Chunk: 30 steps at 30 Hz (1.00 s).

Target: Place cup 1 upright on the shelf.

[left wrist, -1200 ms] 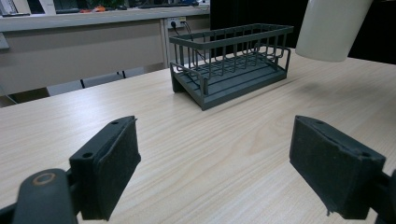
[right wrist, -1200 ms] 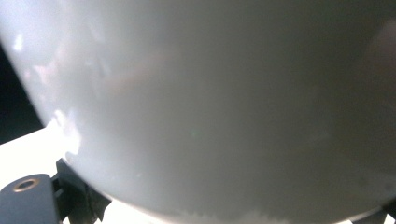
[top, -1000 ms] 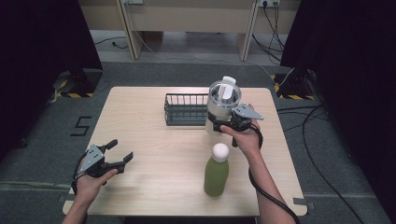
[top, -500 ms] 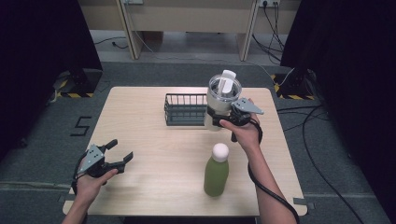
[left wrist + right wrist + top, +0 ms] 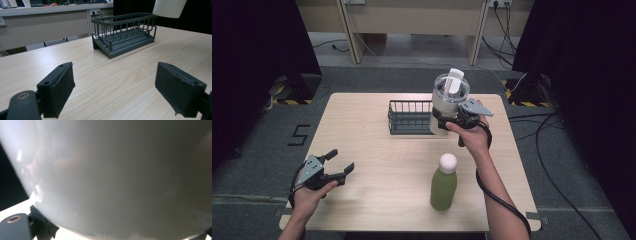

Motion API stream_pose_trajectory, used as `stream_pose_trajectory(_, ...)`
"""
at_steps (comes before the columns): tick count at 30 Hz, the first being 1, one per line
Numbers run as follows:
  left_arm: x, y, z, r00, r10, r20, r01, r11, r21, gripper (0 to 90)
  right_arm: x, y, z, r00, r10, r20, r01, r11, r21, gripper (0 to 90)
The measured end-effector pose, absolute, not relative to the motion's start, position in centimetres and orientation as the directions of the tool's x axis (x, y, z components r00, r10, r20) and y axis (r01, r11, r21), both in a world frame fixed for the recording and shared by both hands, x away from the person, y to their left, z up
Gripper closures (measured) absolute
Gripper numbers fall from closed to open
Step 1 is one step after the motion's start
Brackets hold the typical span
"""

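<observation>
I found my right gripper point(image 5: 443, 121) with its fingers clamped on the white cylindrical jar with a clear lid point(image 5: 448, 102), held up at the right end of the dark wire rack point(image 5: 409, 117) at the far side of the pale wooden surface point(image 5: 377, 150). My left gripper point(image 5: 337, 167) sat low over the near left corner, fingers spread wide and gripping nothing. A green bottle with a round white cap point(image 5: 444, 183) stood upright near the front edge, well apart from the jar.
</observation>
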<state>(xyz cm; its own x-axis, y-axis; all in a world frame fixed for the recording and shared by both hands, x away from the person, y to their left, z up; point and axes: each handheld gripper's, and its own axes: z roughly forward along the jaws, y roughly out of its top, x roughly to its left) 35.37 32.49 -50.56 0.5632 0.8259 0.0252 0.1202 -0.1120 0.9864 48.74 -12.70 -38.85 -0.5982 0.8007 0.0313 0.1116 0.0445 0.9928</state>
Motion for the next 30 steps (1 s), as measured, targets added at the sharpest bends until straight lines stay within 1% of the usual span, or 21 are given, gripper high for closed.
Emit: stream_pose_trajectory(30,35.4,32.6,-50.6,0.560,0.828,0.019,0.122,-0.106,0.987,15.0,51.3,-11.3,-36.8,-0.584,0.811,0.030,0.106,0.040,0.994,10.3)
